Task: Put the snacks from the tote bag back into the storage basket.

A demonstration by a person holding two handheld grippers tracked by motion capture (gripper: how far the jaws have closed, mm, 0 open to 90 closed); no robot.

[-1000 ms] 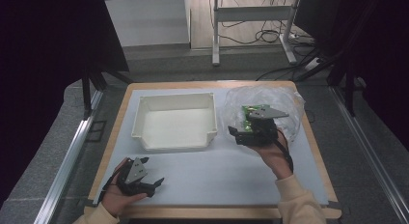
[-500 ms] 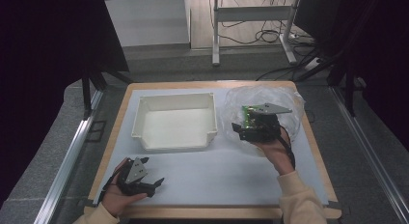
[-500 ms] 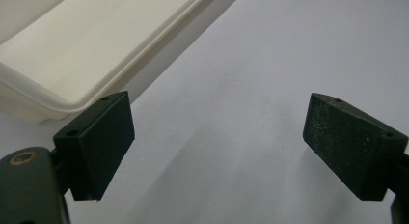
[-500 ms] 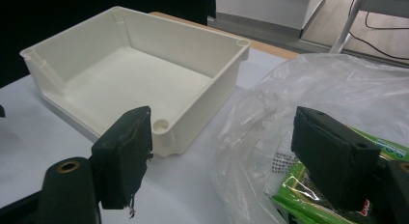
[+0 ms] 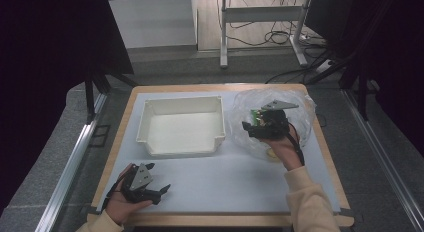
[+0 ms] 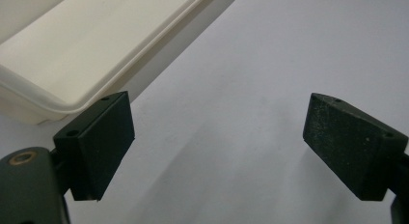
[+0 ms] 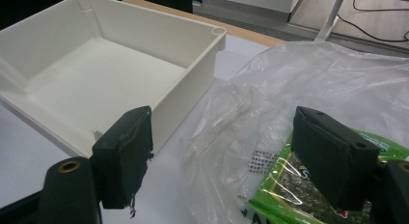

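Note:
A crumpled clear plastic bag (image 5: 300, 109) lies at the right of the table, and a green snack packet (image 5: 256, 114) shows through it. My right gripper (image 5: 250, 123) hovers over the bag, pointing left toward the white bin (image 5: 180, 103), with its jaws open. In the right gripper view the right gripper (image 7: 226, 137) has nothing between its pads; its right pad hangs just over the green packet (image 7: 284, 185) inside the bag (image 7: 299, 74). My left gripper (image 5: 159, 178) rests open at the front left on the white mat. In the left gripper view the left gripper (image 6: 217, 132) spans bare mat.
The white bin (image 7: 188, 93) is empty and sits mid-table, left of the bag; its corner (image 6: 72, 105) lies just beyond my left jaw. A white mat (image 5: 225, 177) covers the wooden tabletop. Metal rails run along both sides of the table.
My right gripper has shifted slightly to the right and away over the bag, jaws still wide. The left gripper has not moved.

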